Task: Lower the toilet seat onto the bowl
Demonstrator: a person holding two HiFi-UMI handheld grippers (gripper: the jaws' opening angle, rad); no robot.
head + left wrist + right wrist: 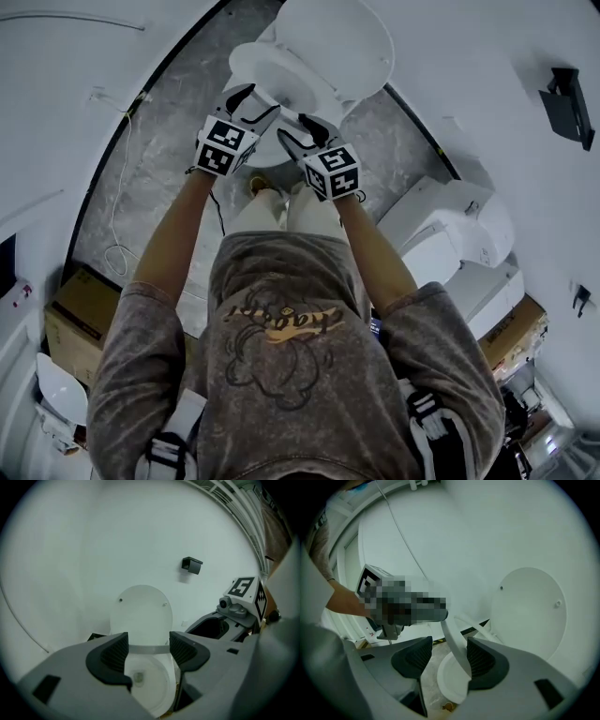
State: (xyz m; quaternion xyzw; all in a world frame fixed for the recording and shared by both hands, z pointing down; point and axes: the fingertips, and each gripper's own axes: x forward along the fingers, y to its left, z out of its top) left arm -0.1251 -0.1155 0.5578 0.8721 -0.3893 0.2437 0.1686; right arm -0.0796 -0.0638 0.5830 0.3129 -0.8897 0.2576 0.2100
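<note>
The white toilet stands against the wall with its lid [342, 42] upright. Its seat [267, 70] is tilted partway between lid and bowl [150, 684]. My left gripper [251, 103] is open at the seat's front; the seat's edge [147, 649] runs across the gap between its jaws. My right gripper [302, 131] is open too, and the thin seat rim [457, 644] passes between its jaws, resting against the right pad [480, 658]. The lid [140, 613] shows behind the left jaws, and also as a round white disc [529, 616] in the right gripper view.
Grey marbled floor [169, 141] surrounds the toilet. Cardboard boxes [80, 314] and a loose cable [117, 253] lie at the left. Other white toilets [450, 230] and a box [511, 333] stand at the right. A black bracket [565, 103] hangs on the wall.
</note>
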